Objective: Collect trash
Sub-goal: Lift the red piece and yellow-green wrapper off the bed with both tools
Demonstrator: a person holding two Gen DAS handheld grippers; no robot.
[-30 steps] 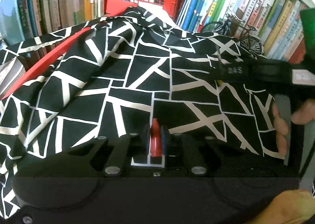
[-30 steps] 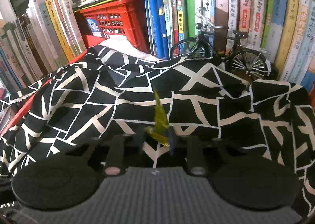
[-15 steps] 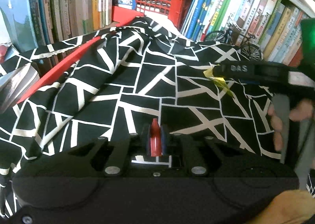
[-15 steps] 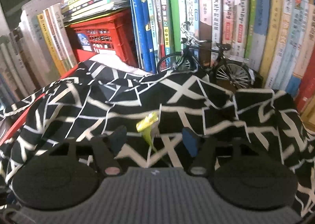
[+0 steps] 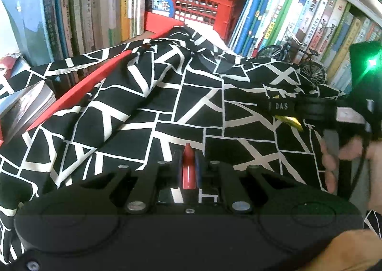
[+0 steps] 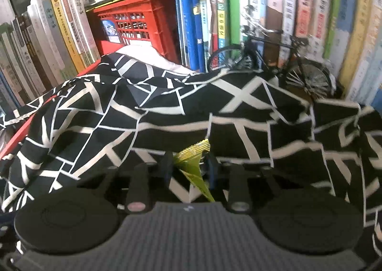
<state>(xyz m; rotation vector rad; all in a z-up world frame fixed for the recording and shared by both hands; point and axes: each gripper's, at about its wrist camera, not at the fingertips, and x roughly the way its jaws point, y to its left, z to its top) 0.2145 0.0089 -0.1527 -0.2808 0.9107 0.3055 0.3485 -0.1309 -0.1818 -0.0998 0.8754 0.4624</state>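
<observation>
A black cloth with white lines is draped over a heap in front of a bookshelf. My left gripper hovers just above it, shut on a narrow red piece that stands upright between the pads. My right gripper is low over the same cloth. Its jaws are closing, with a crumpled yellow-green wrapper between them and a little room left at the pads. The left wrist view shows the right gripper side-on, with the wrapper poking out under its finger and a person's hand on the grip.
Rows of books line the back wall. A red plastic crate stands behind the cloth, and a model bicycle stands at the back right. A red rim shows from under the cloth on the left, with a magazine beside it.
The right jaws let go of the wrapper, spread wide, and have come partly back in around it. The wrapper went from a thin upright strip to a crumpled fan. The left gripper kept its hold.
</observation>
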